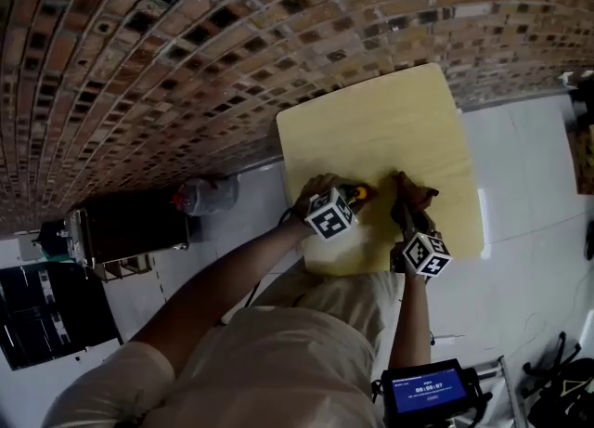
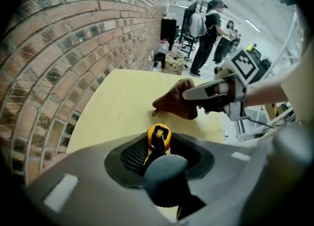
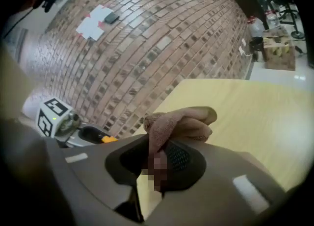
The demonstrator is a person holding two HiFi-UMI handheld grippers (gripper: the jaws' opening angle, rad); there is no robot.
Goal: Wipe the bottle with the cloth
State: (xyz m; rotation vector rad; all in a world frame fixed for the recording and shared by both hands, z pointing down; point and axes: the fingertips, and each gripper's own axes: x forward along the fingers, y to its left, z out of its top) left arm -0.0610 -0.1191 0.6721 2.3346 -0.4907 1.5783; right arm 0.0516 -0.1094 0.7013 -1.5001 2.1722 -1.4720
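Note:
A dark bottle with a yellow cap (image 2: 158, 137) is clamped in my left gripper (image 2: 159, 146), cap pointing away from the camera, low over the yellow table (image 2: 122, 102). In the head view the left gripper (image 1: 351, 197) holds the bottle (image 1: 360, 193) near the table's front. A brown cloth (image 3: 181, 122) hangs bunched from my right gripper (image 3: 162, 156), which is shut on it. The cloth (image 1: 413, 196) is a short way to the right of the bottle, and I see no contact between them. From the left gripper view, the cloth (image 2: 176, 103) rests on the table beyond the cap, with the right gripper (image 2: 216, 92) behind it.
A brick wall (image 1: 186, 64) runs along the table's far and left sides. A clear plastic bottle (image 1: 206, 196) and a dark cabinet (image 1: 130, 226) stand on the floor at the left. A device with a blue screen (image 1: 429, 391) sits near my waist. People (image 2: 208, 34) stand in the background.

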